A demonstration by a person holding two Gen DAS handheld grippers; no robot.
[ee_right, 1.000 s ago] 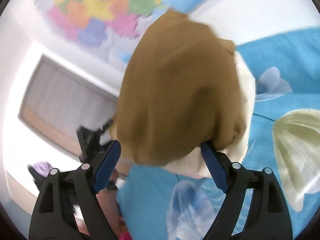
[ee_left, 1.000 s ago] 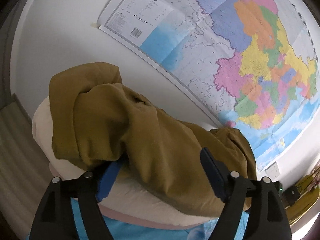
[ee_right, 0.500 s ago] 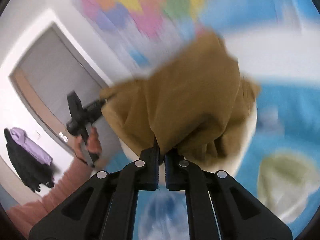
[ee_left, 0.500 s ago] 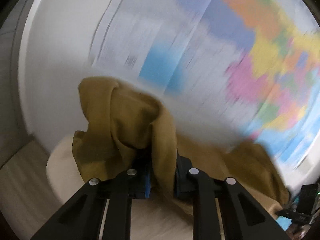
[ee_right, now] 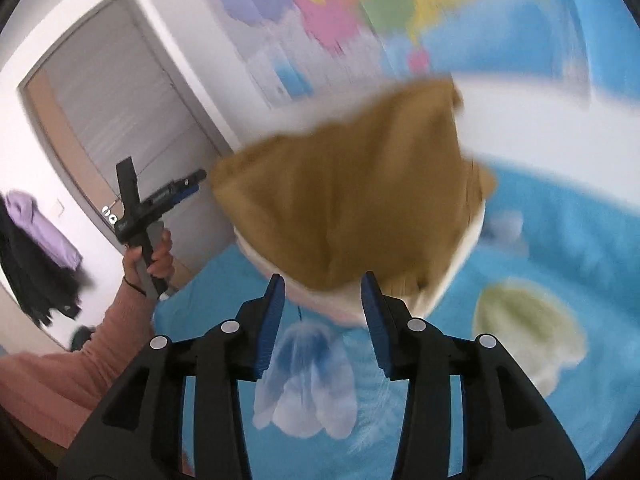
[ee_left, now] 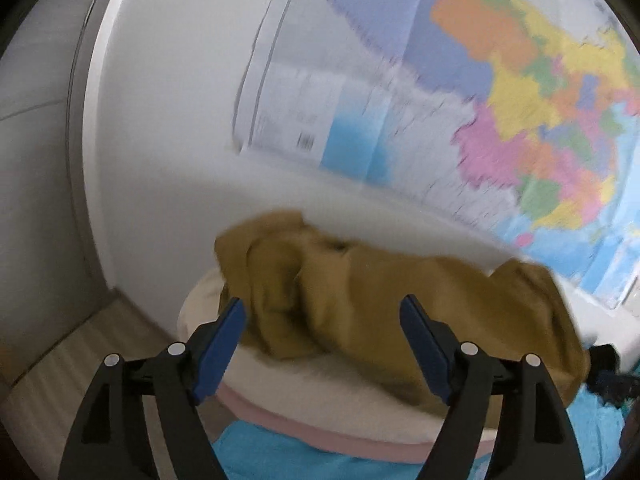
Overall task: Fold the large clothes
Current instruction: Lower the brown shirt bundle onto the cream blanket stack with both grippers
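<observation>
My left claw (ee_left: 322, 330) and right claw (ee_right: 322, 300) are both spreading, pinching nothing, with the garment (ee_left: 360, 300) just ahead of the pads. It lies bunched on the cream pillow (ee_left: 312, 380) at the head of the blue bed (ee_right: 560, 240), under the map (ee_left: 500, 100). I judge the folding barely begun: no neat fold shows, so spreading flat and every fold are left.

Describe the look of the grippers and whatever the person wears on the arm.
Both the left gripper and the right gripper have black angular plastic frames, silver round rivets and blue pads. A salmon-pink sleeve covers the arm, with a thin dark band at the wrist.
</observation>
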